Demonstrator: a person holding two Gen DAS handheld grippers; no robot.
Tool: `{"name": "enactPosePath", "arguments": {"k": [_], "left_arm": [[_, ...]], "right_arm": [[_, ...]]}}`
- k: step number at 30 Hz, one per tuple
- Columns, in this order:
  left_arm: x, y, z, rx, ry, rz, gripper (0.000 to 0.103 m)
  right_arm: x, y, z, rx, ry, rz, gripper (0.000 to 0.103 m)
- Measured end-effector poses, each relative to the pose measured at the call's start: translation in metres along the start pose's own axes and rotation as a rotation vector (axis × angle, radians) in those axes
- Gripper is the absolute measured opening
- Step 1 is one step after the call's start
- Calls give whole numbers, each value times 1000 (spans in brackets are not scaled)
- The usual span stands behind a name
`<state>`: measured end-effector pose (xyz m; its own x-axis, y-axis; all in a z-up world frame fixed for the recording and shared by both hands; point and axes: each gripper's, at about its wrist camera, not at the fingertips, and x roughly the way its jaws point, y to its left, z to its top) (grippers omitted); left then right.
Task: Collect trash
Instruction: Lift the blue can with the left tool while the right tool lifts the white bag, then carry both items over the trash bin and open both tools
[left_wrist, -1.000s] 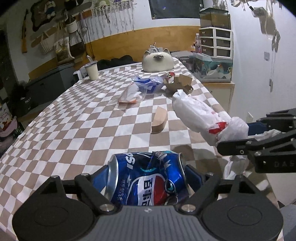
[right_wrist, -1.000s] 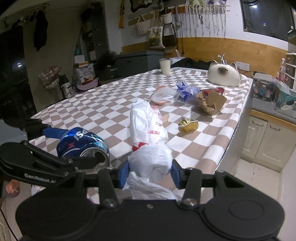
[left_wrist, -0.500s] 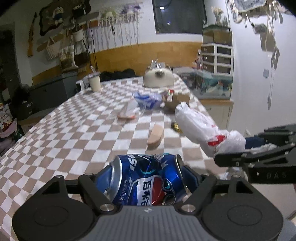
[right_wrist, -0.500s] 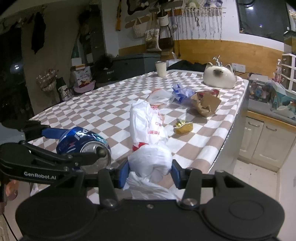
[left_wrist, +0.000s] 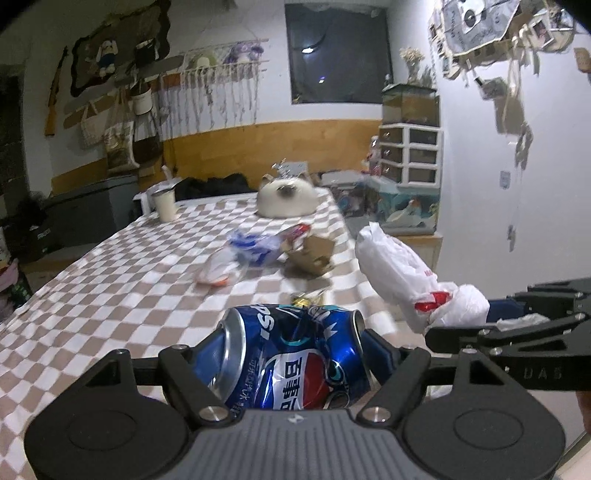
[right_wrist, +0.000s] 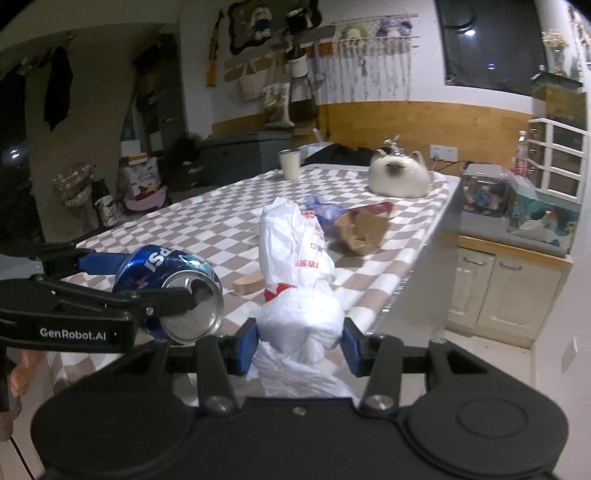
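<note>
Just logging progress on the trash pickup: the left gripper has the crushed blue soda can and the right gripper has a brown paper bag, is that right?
Not quite. The left gripper does hold the crushed blue soda can, but the right gripper is clamped on a knotted white plastic bag, as the right wrist view shows. The brown paper bag lies on the checkered table.

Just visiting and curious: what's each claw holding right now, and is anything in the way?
Left gripper shut on crushed Pepsi can. Right gripper shut on knotted white plastic bag. More litter on checkered table: torn brown paper bag, blue wrapper. Nothing blocking.
</note>
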<state>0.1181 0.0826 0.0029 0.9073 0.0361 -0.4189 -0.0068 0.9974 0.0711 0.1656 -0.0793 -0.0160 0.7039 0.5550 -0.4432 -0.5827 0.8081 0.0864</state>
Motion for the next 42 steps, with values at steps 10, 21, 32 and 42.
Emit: {"name": "enactPosePath", "arguments": {"k": [10, 21, 32, 42], "left_arm": [[5, -65, 18, 15, -71, -98, 77], [45, -152, 20, 13, -30, -230, 77], [136, -252, -19, 8, 151, -360, 77], [246, -276, -60, -41, 311, -366, 77]], "right_arm": [[-46, -51, -9, 73, -57, -103, 48], [-89, -123, -40, 170, -84, -254, 48], [-91, -226, -104, 315, 26, -403, 49], [-22, -295, -165, 480, 159, -443, 49]]}}
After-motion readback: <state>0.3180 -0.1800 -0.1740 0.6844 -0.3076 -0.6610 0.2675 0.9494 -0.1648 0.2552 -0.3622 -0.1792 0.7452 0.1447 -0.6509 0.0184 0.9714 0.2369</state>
